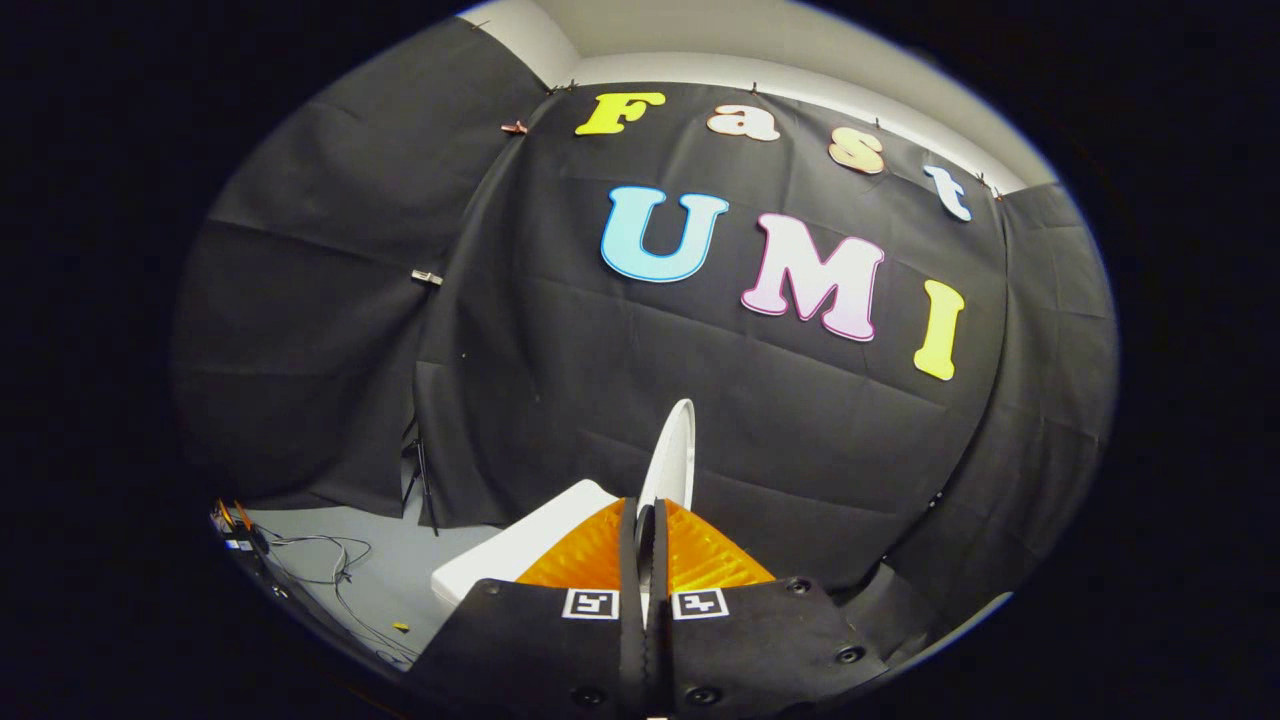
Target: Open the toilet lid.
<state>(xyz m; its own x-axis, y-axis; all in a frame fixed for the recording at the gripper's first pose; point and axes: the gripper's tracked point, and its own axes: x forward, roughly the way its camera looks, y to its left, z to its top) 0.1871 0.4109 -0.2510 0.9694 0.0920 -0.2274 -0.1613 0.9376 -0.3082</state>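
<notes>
The gripper [645, 515] has two fingers [600, 550], and they are squeezed tight on the thin edge of the one white toilet lid [675, 455]. The lid stands up almost straight, going up from between the fingers toward the far black cloth wall [560, 330]. Each finger base has one small square black-and-white marker [590, 604], so two in all; they carry a pattern, not words to read. To the left, just beside the fingers, is a white toilet tank [520, 545], partly hidden by the gripper. The bowl and seat are hidden. Far left on the grey floor [385, 560] lie thin cables [320, 560], too tangled to count.
</notes>
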